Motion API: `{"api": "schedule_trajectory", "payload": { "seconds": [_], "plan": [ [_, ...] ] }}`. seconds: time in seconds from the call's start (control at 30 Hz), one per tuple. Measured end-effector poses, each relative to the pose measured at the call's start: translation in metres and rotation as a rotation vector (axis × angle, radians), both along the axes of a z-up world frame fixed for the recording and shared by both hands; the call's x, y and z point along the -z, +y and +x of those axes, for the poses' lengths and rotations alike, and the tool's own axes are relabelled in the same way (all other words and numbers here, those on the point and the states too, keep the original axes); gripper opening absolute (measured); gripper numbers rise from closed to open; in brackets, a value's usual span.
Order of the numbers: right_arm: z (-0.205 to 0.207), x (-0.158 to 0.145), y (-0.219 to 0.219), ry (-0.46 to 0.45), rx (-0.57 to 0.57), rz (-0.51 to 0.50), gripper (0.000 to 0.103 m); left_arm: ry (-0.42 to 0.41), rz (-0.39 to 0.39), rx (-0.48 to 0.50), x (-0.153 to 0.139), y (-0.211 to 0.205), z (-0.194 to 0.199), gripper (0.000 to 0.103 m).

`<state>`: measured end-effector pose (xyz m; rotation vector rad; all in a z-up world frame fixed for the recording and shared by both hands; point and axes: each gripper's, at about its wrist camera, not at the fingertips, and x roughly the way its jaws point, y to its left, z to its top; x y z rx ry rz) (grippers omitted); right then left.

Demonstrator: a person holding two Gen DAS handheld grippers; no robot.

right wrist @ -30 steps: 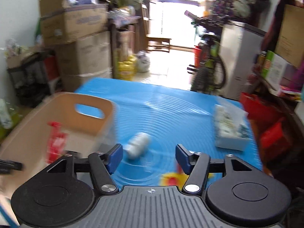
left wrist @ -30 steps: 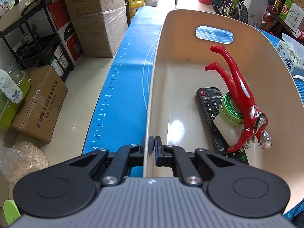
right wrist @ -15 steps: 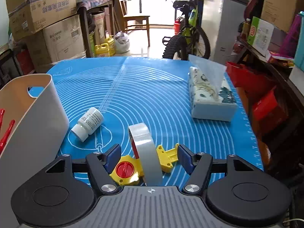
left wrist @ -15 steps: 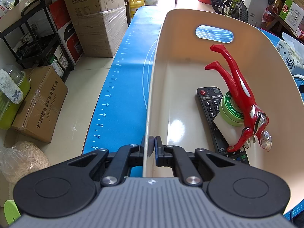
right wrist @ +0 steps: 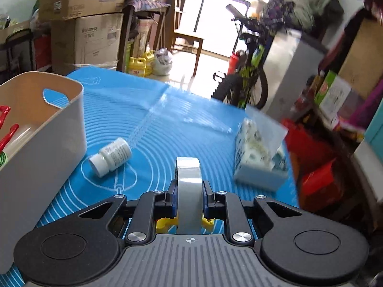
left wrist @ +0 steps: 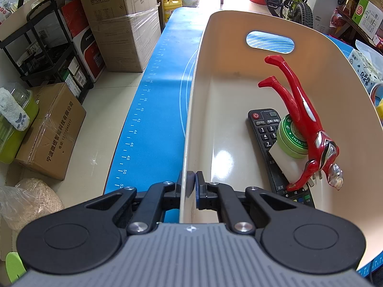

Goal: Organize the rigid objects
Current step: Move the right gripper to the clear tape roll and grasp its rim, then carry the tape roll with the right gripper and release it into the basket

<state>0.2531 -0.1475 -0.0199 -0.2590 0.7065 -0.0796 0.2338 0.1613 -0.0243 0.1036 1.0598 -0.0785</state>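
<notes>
A beige basket (left wrist: 239, 76) stands on the blue mat. My left gripper (left wrist: 191, 186) is shut on its near rim. Inside lie a black remote (left wrist: 265, 129), a green round tin (left wrist: 290, 138) and a red toy figure (left wrist: 308, 124), head down. In the right wrist view my right gripper (right wrist: 189, 196) is shut on a roll of clear tape (right wrist: 188, 179) in a yellow dispenser (right wrist: 165, 221), mostly hidden below the pads. A white pill bottle (right wrist: 110, 156) lies on its side beside the basket (right wrist: 47, 129).
A tissue box (right wrist: 259, 157) sits on the blue mat (right wrist: 148, 110) at the right. Cardboard boxes (left wrist: 122, 21) and a black shelf (left wrist: 40, 47) stand on the floor to the left. A bicycle (right wrist: 246, 71) is behind the table.
The right gripper's jaws closed onto the tape roll, and its view now sits lower and tilted. The left gripper and the basket have not moved.
</notes>
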Motion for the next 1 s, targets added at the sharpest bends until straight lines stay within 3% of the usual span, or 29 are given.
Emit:
{"api": "schedule_trajectory", "payload": {
  "seconds": [0.1,1.0],
  "plan": [
    [-0.003,-0.012,0.01,-0.04,-0.042,-0.106,0.029,0.0,0.0,0.0,0.0,0.0,0.0,0.008],
    [-0.018,-0.076,0.029,-0.17,-0.053,-0.001,0.03,0.0,-0.004,-0.001,0.001,0.001,0.0,0.008]
  ]
}}
